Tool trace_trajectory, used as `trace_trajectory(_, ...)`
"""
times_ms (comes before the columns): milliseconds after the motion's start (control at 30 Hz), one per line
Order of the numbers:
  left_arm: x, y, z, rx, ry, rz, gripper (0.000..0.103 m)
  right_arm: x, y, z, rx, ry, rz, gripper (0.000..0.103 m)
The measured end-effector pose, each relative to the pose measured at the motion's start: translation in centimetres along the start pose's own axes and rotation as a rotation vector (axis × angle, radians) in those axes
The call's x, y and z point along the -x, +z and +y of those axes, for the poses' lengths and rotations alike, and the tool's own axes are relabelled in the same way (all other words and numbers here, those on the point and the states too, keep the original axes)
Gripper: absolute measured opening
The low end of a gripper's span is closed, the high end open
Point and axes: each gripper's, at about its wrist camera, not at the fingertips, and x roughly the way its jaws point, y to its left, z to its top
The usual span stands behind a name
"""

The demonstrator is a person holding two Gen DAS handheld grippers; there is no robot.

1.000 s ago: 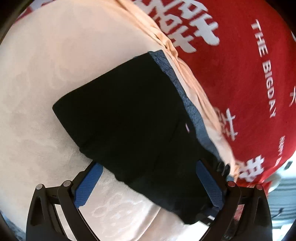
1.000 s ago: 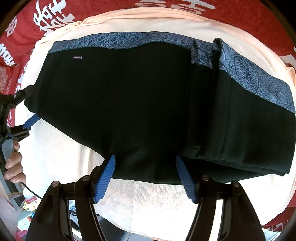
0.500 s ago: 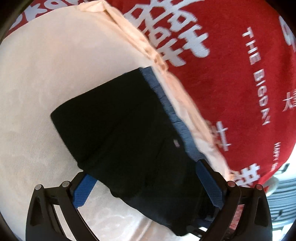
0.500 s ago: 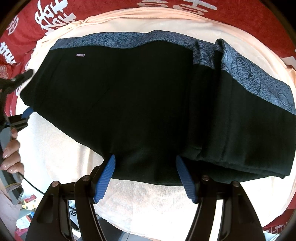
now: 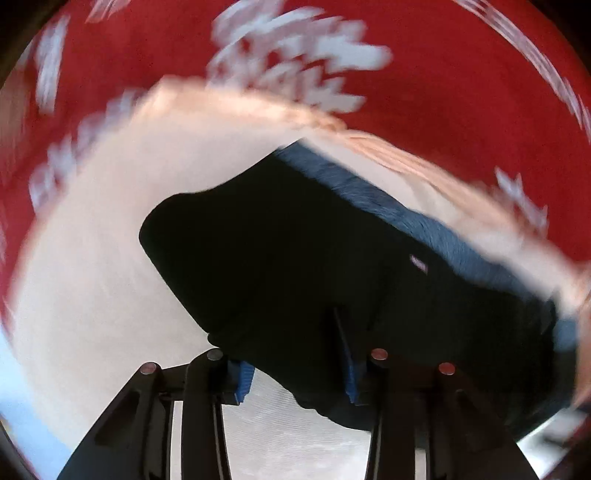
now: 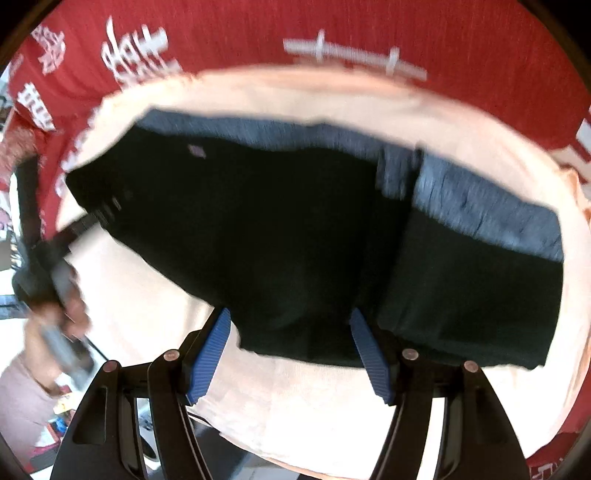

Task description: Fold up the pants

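Observation:
Black folded pants (image 6: 280, 236) with a blue-grey waistband (image 6: 491, 206) lie on a cream cloth (image 6: 332, 96). In the left wrist view the pants (image 5: 280, 258) fill the middle, and the picture is blurred by motion. My left gripper (image 5: 291, 354) has its fingers drawn in on the pants' near left edge, with black fabric bunched between the blue pads (image 5: 242, 380). My right gripper (image 6: 290, 314) stands open at the near edge of the pants, and the hem lies between its blue pads (image 6: 208, 354). The left gripper (image 6: 79, 225) also shows at the pants' left end, held by a hand (image 6: 72, 306).
A red blanket with white lettering (image 6: 369, 33) surrounds the cream cloth on the far side and at the left. The cream cloth's near edge (image 6: 295, 458) drops off just below my right gripper. Cluttered floor items (image 6: 55, 417) show at the lower left.
My left gripper's fingers have drawn much closer together on the pants' edge, and its view has swung round with heavy blur. The right gripper has pulled back a little and stays open.

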Motion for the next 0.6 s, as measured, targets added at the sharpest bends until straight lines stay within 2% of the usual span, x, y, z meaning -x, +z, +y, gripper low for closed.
trace_trajectory(133,0.8,-1.5,-3.2,-0.256,0.143,-0.089,0.039,1.5,4.2,1.0,-0.003,0.132,-0.013,0.072)
trace_trajectory(167,0.8,-1.6,-3.6,-0.284,0.158,-0.095,0.039,1.5,5.3,1.6,0.009,0.159,-0.008,0.072)
trace_trajectory(333,0.6,-2.0,-3.8,-0.359,0.191,-0.12,0.039,0.1,12.2,8.3,0.11,0.306,0.055,0.073)
trace_trajectory(433,0.4,-2.2,-4.4,-0.403,0.214,-0.144,0.039,-2.0,15.4,13.2,0.189,0.373,0.137,0.077)
trace_trajectory(533,0.5,-2.7,-5.1,-0.442,0.235,-0.158,0.039,-5.1,16.9,17.8,0.252,0.388,0.245,0.077)
trace_trajectory(600,0.5,-2.8,-5.2,-0.451,0.238,-0.163,0.039,-7.0,17.0,20.7,0.323,0.336,0.287,0.077)
